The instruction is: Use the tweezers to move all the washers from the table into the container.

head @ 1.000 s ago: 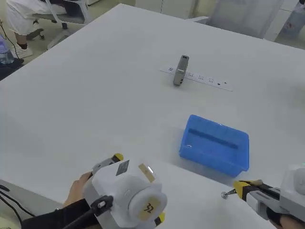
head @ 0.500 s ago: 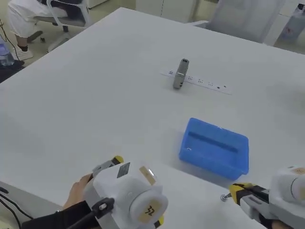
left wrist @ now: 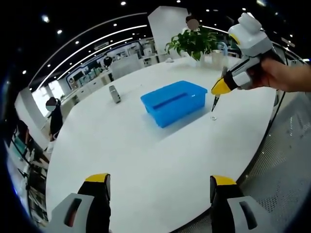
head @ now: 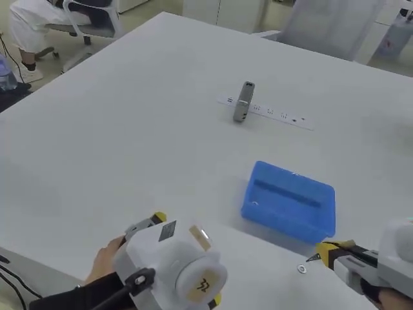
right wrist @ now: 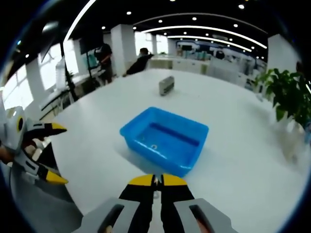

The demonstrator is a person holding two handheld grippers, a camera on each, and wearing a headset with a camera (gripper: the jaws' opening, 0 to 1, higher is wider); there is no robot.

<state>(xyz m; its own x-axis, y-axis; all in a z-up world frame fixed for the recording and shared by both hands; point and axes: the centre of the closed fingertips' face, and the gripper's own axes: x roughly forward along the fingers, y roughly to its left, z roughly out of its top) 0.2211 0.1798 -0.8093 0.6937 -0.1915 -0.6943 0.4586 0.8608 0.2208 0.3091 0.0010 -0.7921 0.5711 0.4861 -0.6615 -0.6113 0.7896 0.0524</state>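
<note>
A blue container [head: 289, 208] stands on the white table [head: 129, 142]. One small washer [head: 302, 268] lies on the table just in front of it. My right gripper [head: 328, 249] is shut on thin tweezers [left wrist: 215, 103], whose tip hovers just right of and above that washer [left wrist: 213, 117]. In the right gripper view the shut jaws point at the container [right wrist: 165, 138], where another washer [right wrist: 153, 146] lies on the floor. My left gripper [head: 188, 256] is held at the table's near edge with its jaws wide open [left wrist: 158, 187] and nothing between them.
A white power strip [head: 277, 113] with an upright grey adapter [head: 244, 100] lies beyond the container. A chair and a seated person [head: 39, 19] are at the far left. A potted plant [left wrist: 194, 41] stands past the table.
The right gripper's tweezer tip has drawn back a little to the right of the washer, which still lies on the table. The left gripper has barely moved.
</note>
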